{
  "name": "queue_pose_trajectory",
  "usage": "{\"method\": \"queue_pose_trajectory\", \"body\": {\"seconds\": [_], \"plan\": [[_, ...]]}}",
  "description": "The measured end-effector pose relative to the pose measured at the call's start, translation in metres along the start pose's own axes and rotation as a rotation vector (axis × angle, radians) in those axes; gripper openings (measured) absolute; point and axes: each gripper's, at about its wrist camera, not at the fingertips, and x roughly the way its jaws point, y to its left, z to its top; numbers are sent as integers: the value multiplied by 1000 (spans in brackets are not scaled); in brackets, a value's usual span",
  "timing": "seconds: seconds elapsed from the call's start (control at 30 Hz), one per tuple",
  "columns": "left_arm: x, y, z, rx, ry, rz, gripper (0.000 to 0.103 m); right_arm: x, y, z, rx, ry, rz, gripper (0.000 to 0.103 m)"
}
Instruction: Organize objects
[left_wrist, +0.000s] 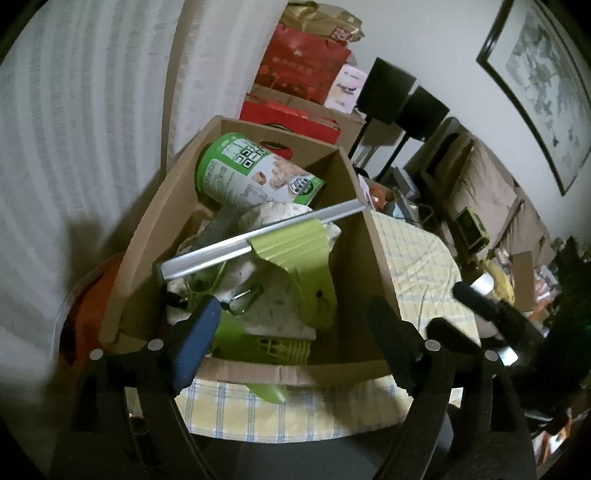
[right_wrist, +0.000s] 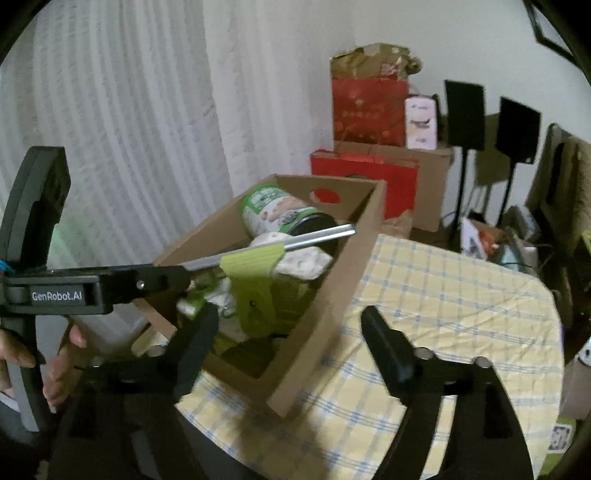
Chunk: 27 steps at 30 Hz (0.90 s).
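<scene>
While both my tools hang open and empty, left gripper (left_wrist: 291, 343) sits over cardboard box (left_wrist: 373, 236), right gripper (right_wrist: 291, 343) beside it above checked tablecloth (right_wrist: 443, 295). Green squeegee (left_wrist: 295, 254) lies across box top, bar end propped on rim, one green canister (left_wrist: 255, 173) behind it. To do well: lift clear without snagging bar. Count: one box, one squeegee, one canister.
</scene>
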Motion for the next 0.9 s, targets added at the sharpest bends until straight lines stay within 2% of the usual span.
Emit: {"method": "queue_pose_trajectory", "body": {"seconds": [0.1, 0.23, 0.3, 0.43, 0.57, 0.8, 0.9], "plan": [[0, -3, -8, 13, 0, 11, 89, -11, -7, -6, 24, -4, -46, 87], [0, -13, -20, 45, 5, 46, 92, -28, -19, -15, 61, -19, -108, 94], [-2, -18, -24, 56, 4, 52, 92, -37, -25, -20, 75, -28, -136, 102], [-6, -29, -32, 76, -5, 80, 102, -53, -34, -30, 91, -35, -204, 102], [-12, -44, -40, 119, -18, 121, 102, -70, -41, -41, 110, -44, -284, 102], [-22, -67, -55, 168, -32, 159, 102, -87, -46, -55, 145, -25, -330, 102], [-29, -69, -59, 163, -41, 143, 102, -96, -47, -61, 166, -24, -336, 102]]}}
